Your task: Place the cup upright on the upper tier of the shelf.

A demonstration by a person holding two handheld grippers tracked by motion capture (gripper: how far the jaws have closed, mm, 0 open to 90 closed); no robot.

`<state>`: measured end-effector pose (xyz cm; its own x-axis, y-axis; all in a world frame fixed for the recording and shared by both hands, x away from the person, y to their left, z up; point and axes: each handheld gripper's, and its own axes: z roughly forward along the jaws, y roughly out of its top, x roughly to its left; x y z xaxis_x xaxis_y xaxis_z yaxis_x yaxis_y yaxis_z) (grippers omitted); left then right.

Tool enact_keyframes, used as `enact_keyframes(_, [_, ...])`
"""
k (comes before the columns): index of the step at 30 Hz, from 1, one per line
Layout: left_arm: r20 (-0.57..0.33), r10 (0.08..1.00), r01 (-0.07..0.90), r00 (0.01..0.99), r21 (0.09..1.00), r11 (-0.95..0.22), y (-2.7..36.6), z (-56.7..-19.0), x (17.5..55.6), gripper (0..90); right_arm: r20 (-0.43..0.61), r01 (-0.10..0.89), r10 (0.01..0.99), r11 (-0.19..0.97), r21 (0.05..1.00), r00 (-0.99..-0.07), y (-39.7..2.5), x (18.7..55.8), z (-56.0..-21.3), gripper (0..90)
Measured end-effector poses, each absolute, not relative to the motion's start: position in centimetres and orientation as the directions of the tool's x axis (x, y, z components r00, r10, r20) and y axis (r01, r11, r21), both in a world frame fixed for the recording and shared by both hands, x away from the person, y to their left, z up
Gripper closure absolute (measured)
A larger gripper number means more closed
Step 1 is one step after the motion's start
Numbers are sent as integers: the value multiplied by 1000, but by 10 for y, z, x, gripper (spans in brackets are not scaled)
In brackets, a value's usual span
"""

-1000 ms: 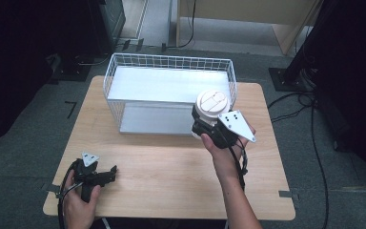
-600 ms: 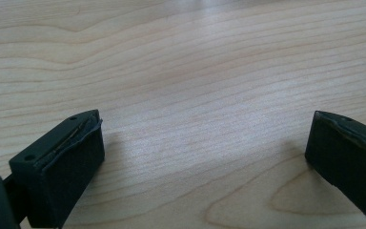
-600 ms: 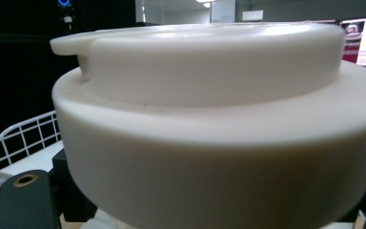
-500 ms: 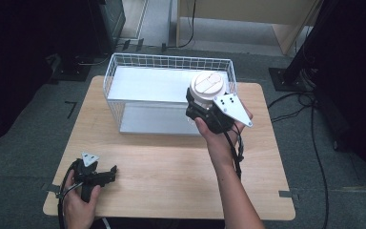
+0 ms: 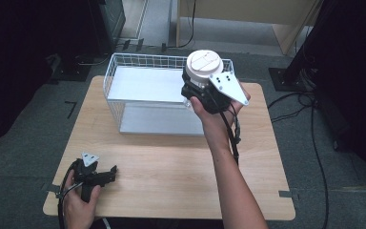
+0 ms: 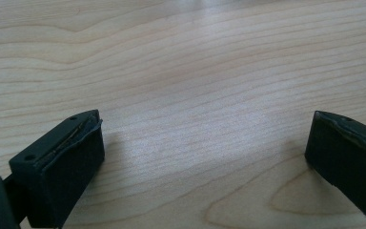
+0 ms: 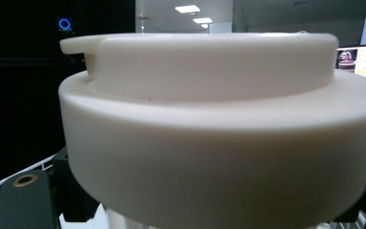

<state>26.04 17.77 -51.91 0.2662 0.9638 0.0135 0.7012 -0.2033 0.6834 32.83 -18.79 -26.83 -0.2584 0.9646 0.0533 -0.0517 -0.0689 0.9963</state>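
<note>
— Start nearest the person. What is at the front edge of the wooden table (image 5: 171, 162)?

— The left gripper (image 5: 106, 173) lies low at the front left corner, held in the left hand (image 5: 78, 202), its cable looping off beside the wrist. In the left gripper view its two black jaws stand wide apart with bare wood grain between them; nothing is held. A small grey three-cornered plate (image 5: 89, 158) sits on top of it.

— And the middle of the table?

— Bare wood. The right forearm (image 5: 231, 181) crosses it, reaching forward from the bottom edge.

— The right gripper?

— The right gripper (image 5: 198, 88) is raised above the table, over the near right corner of the white wire basket (image 5: 116, 90). Its grey plate (image 5: 226, 86) faces up, and a black cable trails down along the forearm. It grips a white lidded container (image 5: 204, 64), held upright. In the right gripper view the container's lid (image 7: 219, 119) is pressed close to the camera, a raised centre section above a broader rim, with the black jaw parts at either lower corner. The jaws are closed on the body below the lid.

— Is the container inside the basket?

— It is above the basket's right end, near the rim; whether it is past the wire I cannot tell.

— Farthest off?

— The basket stands at the back of the table, its white floor bare. Beyond it, grey floor and cables (image 5: 310, 100).
</note>
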Motion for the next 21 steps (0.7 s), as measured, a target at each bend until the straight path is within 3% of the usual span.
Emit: enact_keyframes(21, [13,964,702,267,682,-203,178,-519,260,0,65,13,976,-64,998,-208,-175,395,-277,151])
